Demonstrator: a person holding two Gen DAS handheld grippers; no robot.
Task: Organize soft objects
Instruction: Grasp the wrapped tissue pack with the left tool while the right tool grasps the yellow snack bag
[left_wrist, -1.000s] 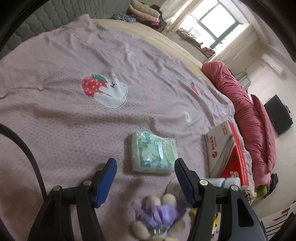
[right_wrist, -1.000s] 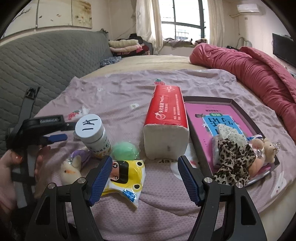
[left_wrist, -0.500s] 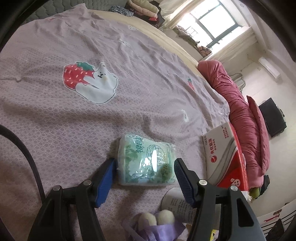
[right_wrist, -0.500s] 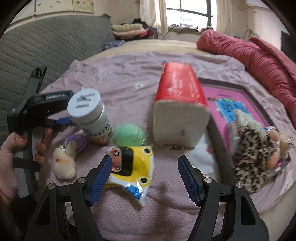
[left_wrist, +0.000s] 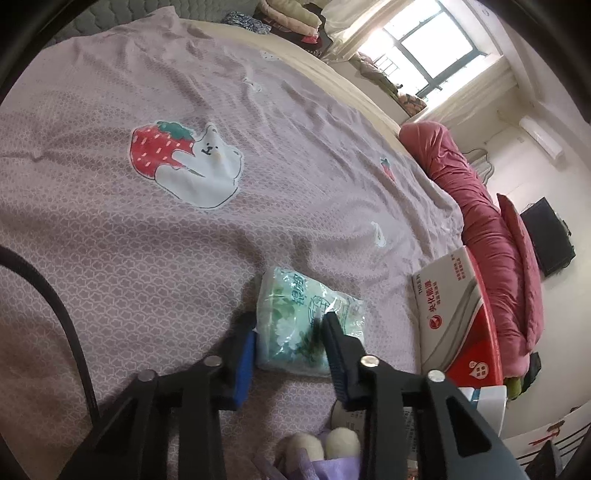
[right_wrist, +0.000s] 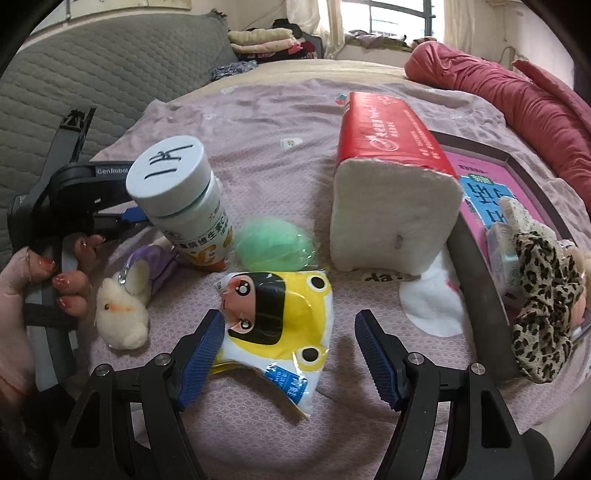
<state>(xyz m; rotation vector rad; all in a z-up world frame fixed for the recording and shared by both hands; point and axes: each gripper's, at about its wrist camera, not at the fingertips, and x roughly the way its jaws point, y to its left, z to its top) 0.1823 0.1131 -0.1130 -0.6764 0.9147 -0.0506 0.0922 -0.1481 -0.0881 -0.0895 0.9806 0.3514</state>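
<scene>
My left gripper (left_wrist: 290, 338) is shut on a green tissue pack (left_wrist: 303, 321) that lies on the lilac bedspread (left_wrist: 147, 258); both pads press its near end. My right gripper (right_wrist: 290, 341) is open and empty, with its jaws around the near part of a yellow cartoon pouch (right_wrist: 277, 325). A white and purple plush bunny (right_wrist: 125, 302), a green soft ball (right_wrist: 275, 245) and a red tissue brick (right_wrist: 388, 177) lie beyond it. A leopard-print soft toy (right_wrist: 539, 291) lies in the dark tray (right_wrist: 476, 266) at the right.
A white bottle with a pale blue lid (right_wrist: 181, 192) stands by the bunny. A pink book (right_wrist: 484, 184) lines the tray. A rolled red quilt (right_wrist: 517, 96) runs along the far side of the bed. The grey headboard (right_wrist: 92, 85) is at the left.
My left gripper moved forward over the green tissue pack and closed on it. My right gripper moved forward and down towards the yellow pouch, still open.
</scene>
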